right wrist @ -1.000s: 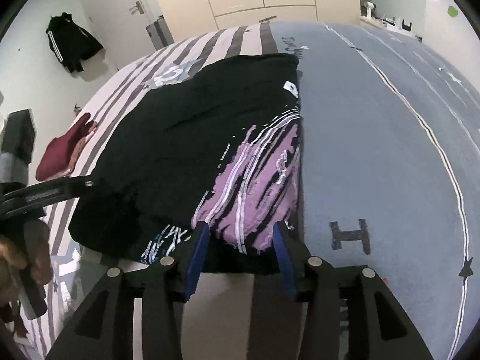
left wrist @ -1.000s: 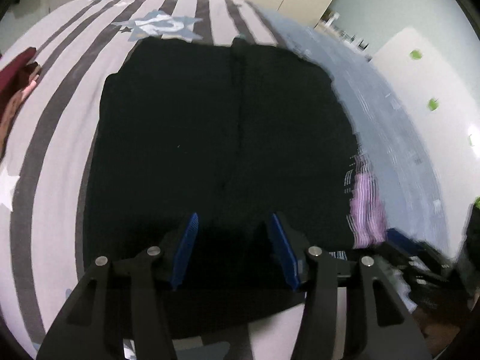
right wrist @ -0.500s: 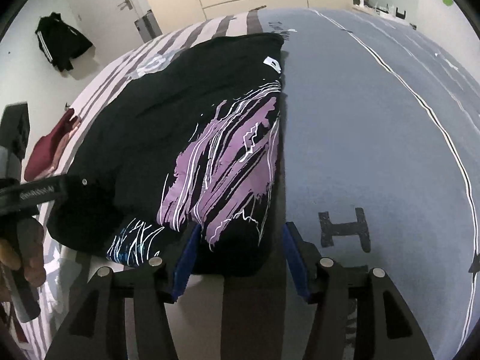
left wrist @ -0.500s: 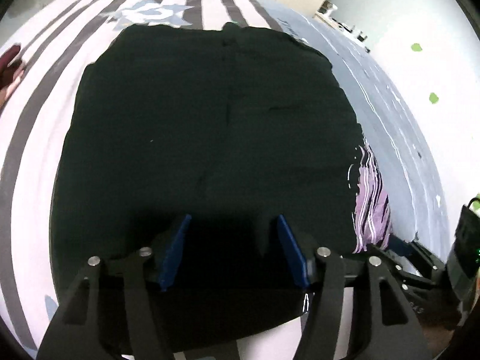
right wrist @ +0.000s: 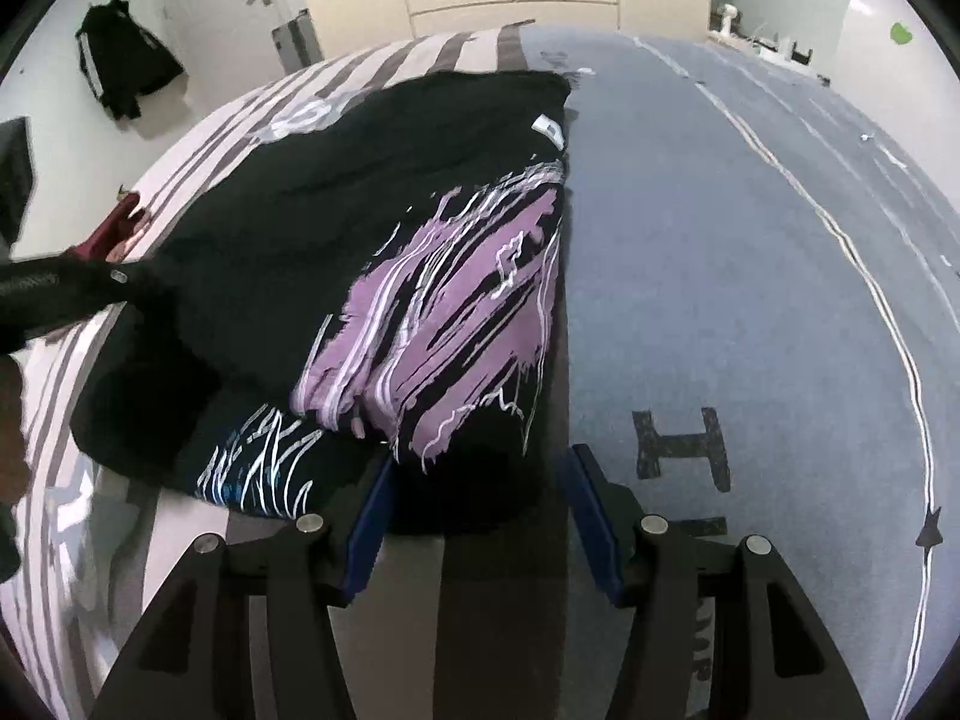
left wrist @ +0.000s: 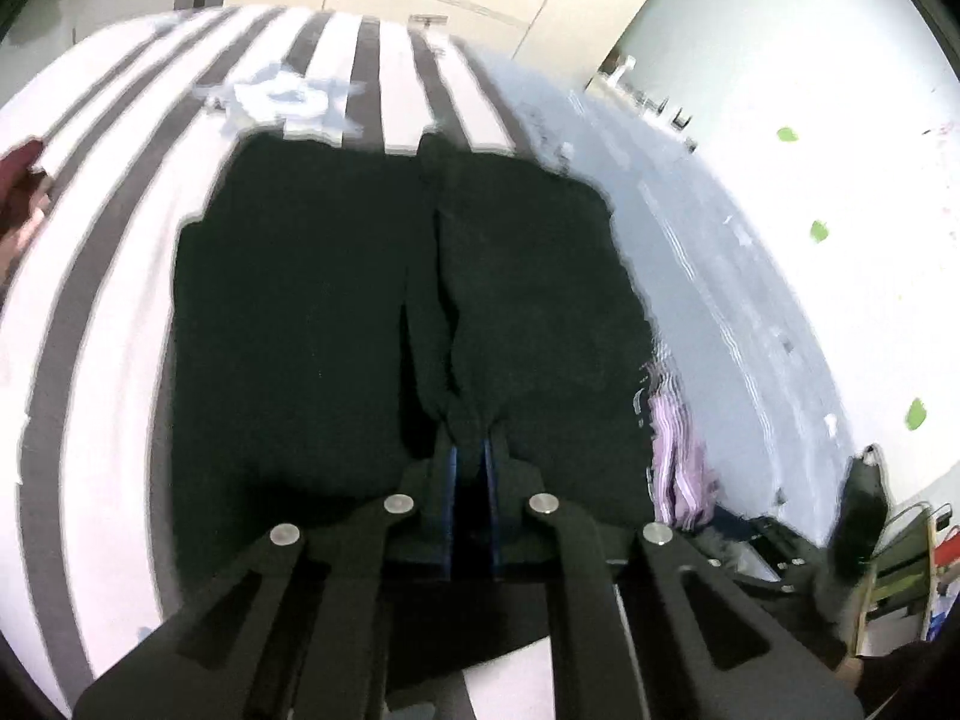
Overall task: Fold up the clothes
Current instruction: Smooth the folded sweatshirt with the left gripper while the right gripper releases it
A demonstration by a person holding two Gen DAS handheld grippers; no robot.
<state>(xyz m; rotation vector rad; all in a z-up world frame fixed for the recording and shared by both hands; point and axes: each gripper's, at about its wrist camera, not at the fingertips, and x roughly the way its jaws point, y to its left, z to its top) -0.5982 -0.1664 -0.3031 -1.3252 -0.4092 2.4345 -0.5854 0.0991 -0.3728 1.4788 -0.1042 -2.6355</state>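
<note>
Lying on striped bedding (left wrist: 90, 360): black T-shirt (left wrist: 288, 312), purple print facing up. Pinching a fold of its near hem, left gripper (left wrist: 469, 450), jaws just clenched. Hovering spread over the near-right corner, right gripper (right wrist: 477, 480), gripping nothing.

Maroon garment (left wrist: 18, 180) cut off at left edge, striped bedspread (left wrist: 336, 78) motion-blurred
</note>
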